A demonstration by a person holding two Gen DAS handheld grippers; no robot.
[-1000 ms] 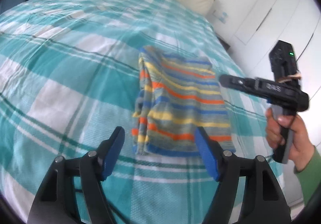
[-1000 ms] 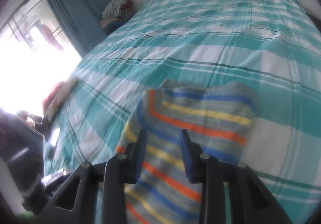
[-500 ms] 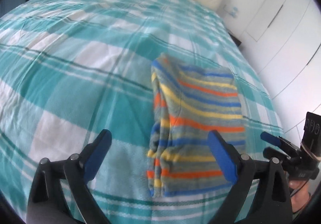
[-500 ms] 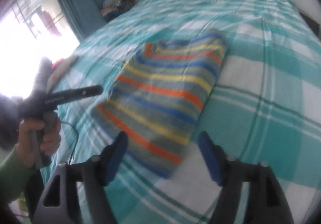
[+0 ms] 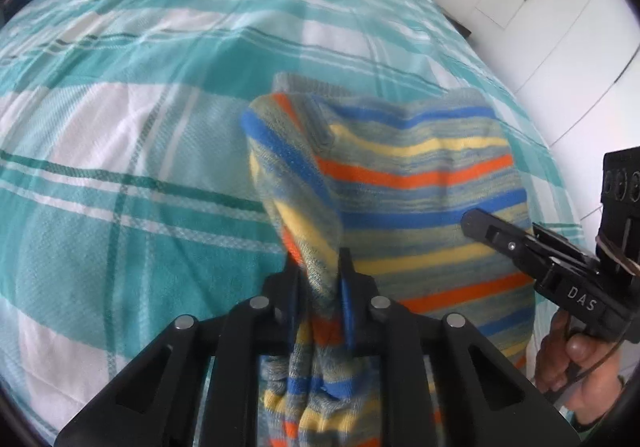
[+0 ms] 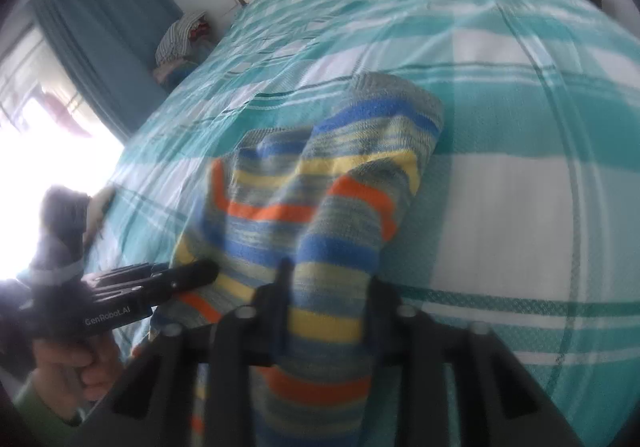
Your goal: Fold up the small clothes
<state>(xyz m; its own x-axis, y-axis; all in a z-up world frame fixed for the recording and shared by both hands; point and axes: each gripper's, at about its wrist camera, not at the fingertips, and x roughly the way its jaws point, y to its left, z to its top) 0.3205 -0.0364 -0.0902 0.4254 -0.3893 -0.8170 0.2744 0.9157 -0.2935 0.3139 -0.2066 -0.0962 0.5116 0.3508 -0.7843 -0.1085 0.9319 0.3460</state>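
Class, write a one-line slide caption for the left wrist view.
Left claw shut on striped knitted garment above teal checked bedspread.

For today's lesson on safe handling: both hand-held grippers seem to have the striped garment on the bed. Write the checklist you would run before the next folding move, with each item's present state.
1. Left hand-held gripper shut on the striped garment: ok.
2. Right hand-held gripper shut on the same garment: ok.
3. Both grips at the near edge: ok.
4. Far end of the garment resting on the checked bedspread: ok.
5. Bedspread not caught in either grip: cannot tell.
6. Layers lying flat: not ok, bunched along the left side.
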